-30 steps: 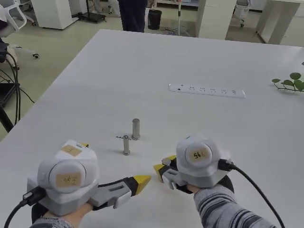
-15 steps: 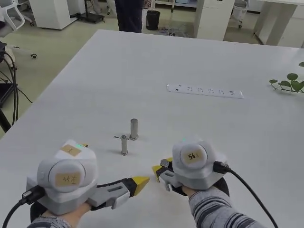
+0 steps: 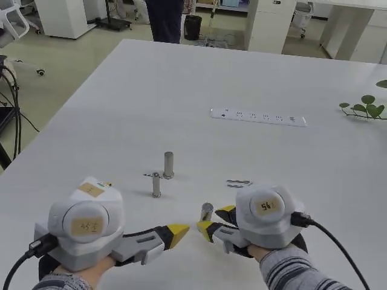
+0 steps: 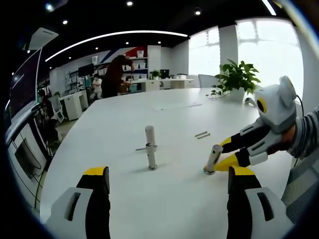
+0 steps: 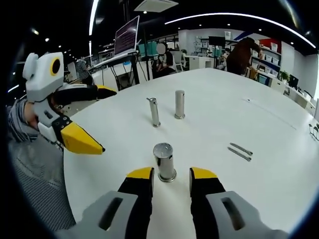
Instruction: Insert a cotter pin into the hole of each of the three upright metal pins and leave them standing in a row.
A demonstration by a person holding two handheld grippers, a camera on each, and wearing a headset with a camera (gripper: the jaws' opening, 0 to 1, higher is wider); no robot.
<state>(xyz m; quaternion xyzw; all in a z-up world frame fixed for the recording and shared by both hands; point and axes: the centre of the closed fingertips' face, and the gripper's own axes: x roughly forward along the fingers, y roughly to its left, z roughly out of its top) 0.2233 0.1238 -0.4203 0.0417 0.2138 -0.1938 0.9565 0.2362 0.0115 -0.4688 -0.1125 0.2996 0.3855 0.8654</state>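
Right gripper point(image 5: 171, 175): jaws open, flanking the nearest metal pin point(image 5: 164, 160), upright on the bench point(image 5: 259, 114). Left gripper point(image 4: 168, 175): jaws open, empty. Two loose cotter pins point(image 5: 240, 151) lie nearby.

The table point(image 3: 181, 90) is evenly lit by ceiling lights point(image 4: 129, 3); faint shadows are cast beside the metal pins point(image 5: 164, 162); gripper view edges are bent.

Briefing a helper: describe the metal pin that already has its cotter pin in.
On the white table, ahead of the left gripper, a thin pin stands in front of a thicker pin. Only the thin one has a cotter pin through its top.
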